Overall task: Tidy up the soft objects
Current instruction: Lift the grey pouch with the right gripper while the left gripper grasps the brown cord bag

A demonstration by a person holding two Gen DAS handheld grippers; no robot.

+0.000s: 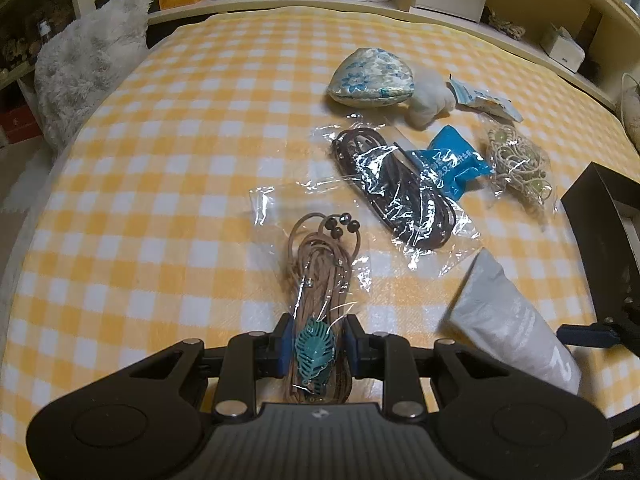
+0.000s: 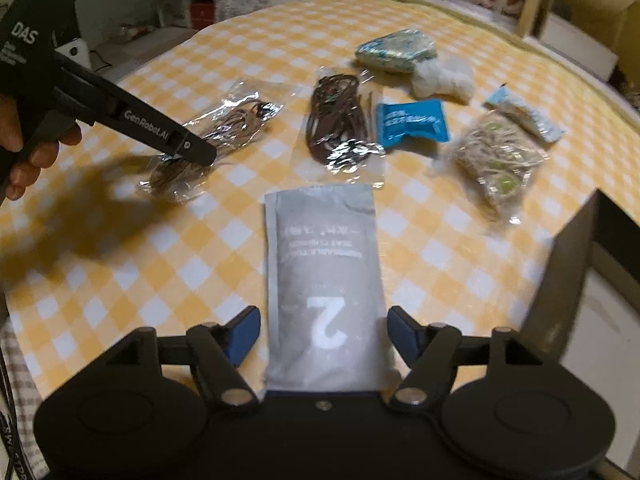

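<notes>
My left gripper (image 1: 316, 340) is shut on a clear bag of tan cord with a teal pendant (image 1: 316, 280), which lies on the checked cloth; it also shows in the right wrist view (image 2: 208, 140). My right gripper (image 2: 324, 334) is open, with its fingers on either side of a grey pouch marked "2" (image 2: 324, 272); the pouch also shows in the left wrist view (image 1: 504, 312). Further back lie a bag of dark cord (image 1: 396, 192), a blue packet (image 1: 452, 164), a bag of pale cord (image 1: 520, 164), a floral pouch (image 1: 368, 80) and a white plush (image 1: 428, 100).
A black box (image 2: 568, 276) stands open at the right edge of the table. Shelves with boxes (image 1: 448, 0) run behind the table. A white furry chair (image 1: 84, 60) stands at the far left.
</notes>
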